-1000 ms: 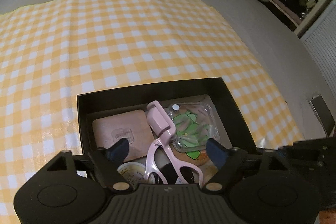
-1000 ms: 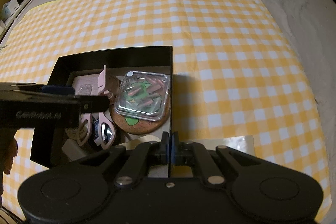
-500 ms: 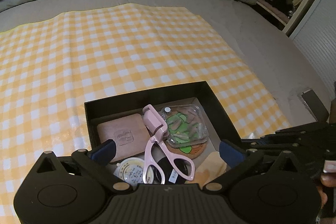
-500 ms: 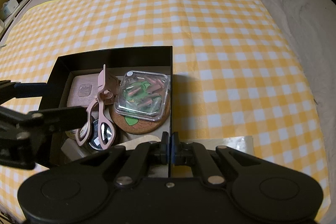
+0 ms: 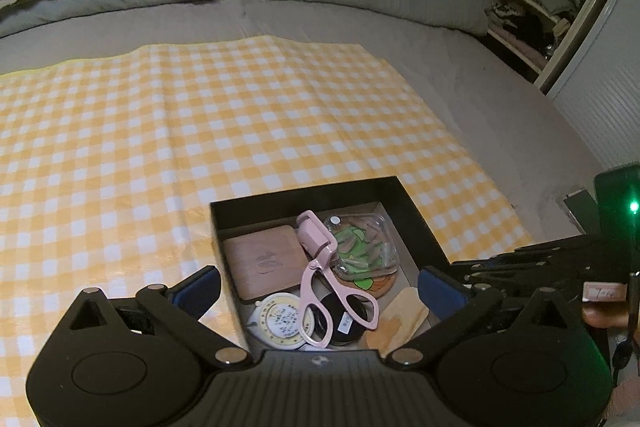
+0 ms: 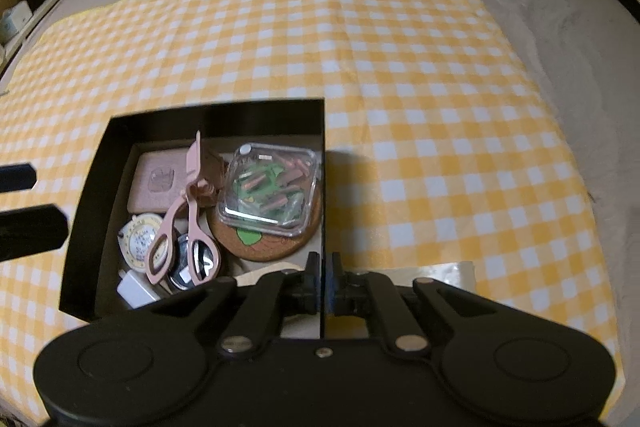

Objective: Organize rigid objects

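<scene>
Two tools: left (image 5: 318, 285) spread empty, right (image 6: 322, 279) clamping crowded box's wall (image 6: 323, 163).

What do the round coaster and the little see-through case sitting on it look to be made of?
The coaster looks like cork: matte, speckled brown, with a green printed picture. The case on it looks like clear hard plastic: glossy, with bright reflections along its edges and its small contents showing through. Glass can't be ruled out.

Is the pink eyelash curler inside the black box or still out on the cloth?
Inside. The pink eyelash curler lies in the black box, across other items, loose between the left gripper's wide-open jaws.
</scene>
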Motion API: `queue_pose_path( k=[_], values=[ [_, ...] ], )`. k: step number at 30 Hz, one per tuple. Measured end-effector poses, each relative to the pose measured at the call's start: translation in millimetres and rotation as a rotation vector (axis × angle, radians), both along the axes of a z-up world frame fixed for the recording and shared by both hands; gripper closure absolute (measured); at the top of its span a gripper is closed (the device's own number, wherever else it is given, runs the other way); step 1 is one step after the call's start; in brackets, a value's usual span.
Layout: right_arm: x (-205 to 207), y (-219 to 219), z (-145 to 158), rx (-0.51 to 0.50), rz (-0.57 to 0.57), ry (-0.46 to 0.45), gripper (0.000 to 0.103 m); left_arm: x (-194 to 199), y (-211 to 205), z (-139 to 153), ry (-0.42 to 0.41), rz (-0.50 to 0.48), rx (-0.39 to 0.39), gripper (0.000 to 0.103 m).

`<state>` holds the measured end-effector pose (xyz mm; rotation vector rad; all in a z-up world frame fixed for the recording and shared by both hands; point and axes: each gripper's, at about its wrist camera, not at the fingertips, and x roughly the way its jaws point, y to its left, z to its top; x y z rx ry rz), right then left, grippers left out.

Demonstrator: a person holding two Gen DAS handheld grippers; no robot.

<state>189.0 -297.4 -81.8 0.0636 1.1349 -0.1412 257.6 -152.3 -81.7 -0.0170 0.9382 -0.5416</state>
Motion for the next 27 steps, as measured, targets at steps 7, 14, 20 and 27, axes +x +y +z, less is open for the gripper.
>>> queue_pose_path(
  k=[7,14,20,27],
  values=[
    [-28,2,49,0.051,-0.033,-0.152,0.074,-17,24,22,-0.052,0.036,0.001,0.0],
    [-64,18,93,0.089,-0.047,-0.295,0.052,-40,51,45,-0.107,0.075,-0.008,0.0],
    [-94,34,109,0.079,-0.035,-0.381,0.035,-66,76,63,-0.179,0.111,-0.004,0.0],
    [-128,50,117,0.035,-0.015,-0.467,0.013,-103,97,70,-0.256,0.145,0.011,0.0]
  ],
)
